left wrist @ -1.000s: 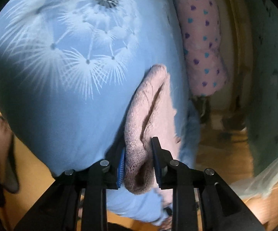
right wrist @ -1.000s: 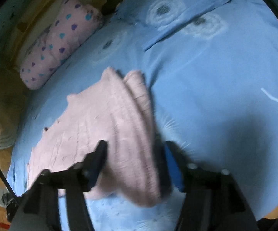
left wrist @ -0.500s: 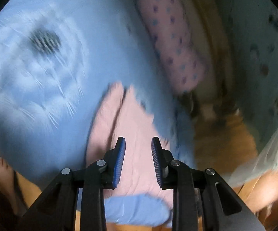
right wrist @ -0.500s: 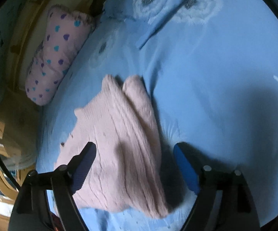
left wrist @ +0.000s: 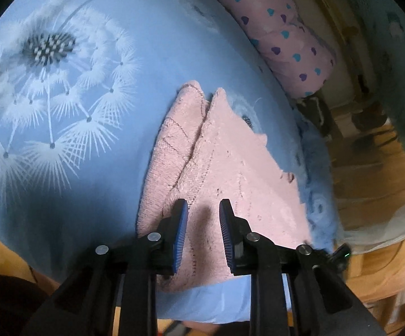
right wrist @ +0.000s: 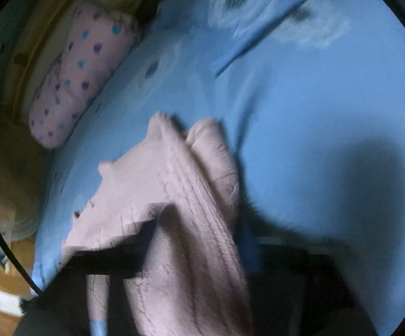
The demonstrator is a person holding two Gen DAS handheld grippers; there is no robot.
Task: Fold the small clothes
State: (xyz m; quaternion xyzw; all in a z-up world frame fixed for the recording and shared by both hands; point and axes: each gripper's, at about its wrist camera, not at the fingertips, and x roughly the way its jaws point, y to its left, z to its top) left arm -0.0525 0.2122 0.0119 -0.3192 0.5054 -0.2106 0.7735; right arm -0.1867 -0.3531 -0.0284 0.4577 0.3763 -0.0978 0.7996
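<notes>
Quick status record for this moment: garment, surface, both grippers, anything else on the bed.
garment: pink knit garment, partly folded, lying flat
surface: blue bedspread with white dandelion print
left gripper: open, above the garment's near edge, nothing between the fingers
right gripper: blurred, straddling the garment's folded side; grip unclear
other: pink heart-print pillow at the bed's far edge

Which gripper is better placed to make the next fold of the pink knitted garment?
Left, probably. The left gripper hangs open over the pink knitted garment, in sharp view. The right gripper is blurred, its jaw state unclear.
</notes>
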